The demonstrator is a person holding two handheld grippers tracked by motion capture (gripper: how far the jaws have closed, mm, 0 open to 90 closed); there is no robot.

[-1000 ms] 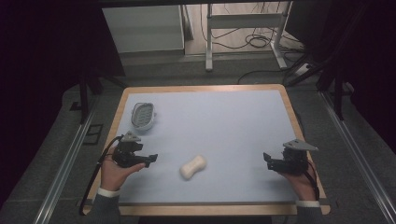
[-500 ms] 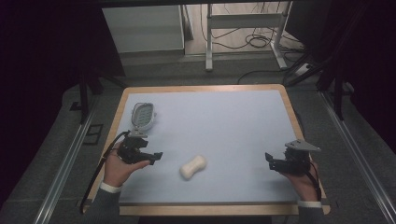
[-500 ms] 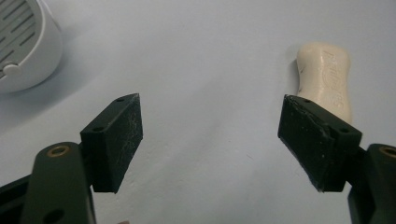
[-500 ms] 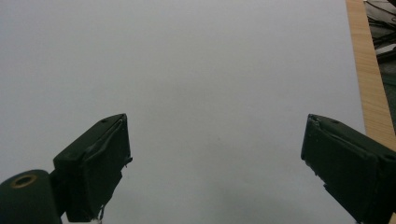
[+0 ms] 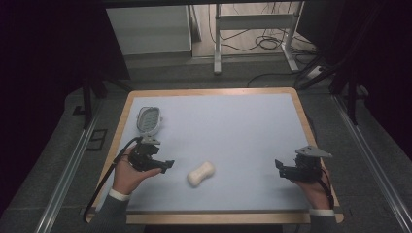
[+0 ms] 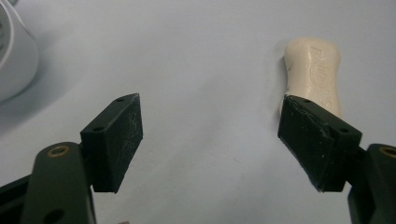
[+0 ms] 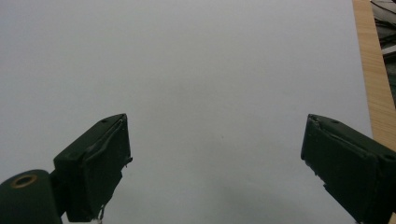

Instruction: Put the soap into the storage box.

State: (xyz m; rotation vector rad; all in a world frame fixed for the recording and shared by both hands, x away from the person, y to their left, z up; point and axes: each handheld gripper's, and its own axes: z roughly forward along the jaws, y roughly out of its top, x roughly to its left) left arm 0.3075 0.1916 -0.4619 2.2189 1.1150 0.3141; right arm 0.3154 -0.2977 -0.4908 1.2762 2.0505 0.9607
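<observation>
From the high view, the soap (image 5: 201, 174) lies loose on the pale tabletop (image 5: 228, 126), near the front edge and somewhat left of centre. The left hand-held gripper (image 5: 165, 165) sits just to its left with its jaws turned toward it, apart from it and not yet around it; that placement reads as the start of a reach for the bar. A white dish (image 5: 148, 119) rests near the left edge, farther back, and is probably where the bar belongs. The right hand-held gripper (image 5: 280, 167) hangs well apart near the right front corner, pointing inward over bare surface, most likely parked out of the way. This view is too coarse to tell how wide either pair of jaws stands.

The left gripper view settles that: the left hand-held gripper (image 6: 210, 135) is spread wide with nothing between its pads. The soap (image 6: 312, 70) lies ahead and off to the right, its near end hidden behind the right-hand jaw, so the jaws are not centred on it and would need to swing across. Embossed lettering shows on the bar, too blurred to read. The rim of the dish (image 6: 14, 60) curves in at the left edge.

The right gripper view shows the right hand-held gripper (image 7: 215, 149) spread as well, empty, over plain tabletop (image 7: 196, 70) with its wooden border (image 7: 371, 70) at the right.
</observation>
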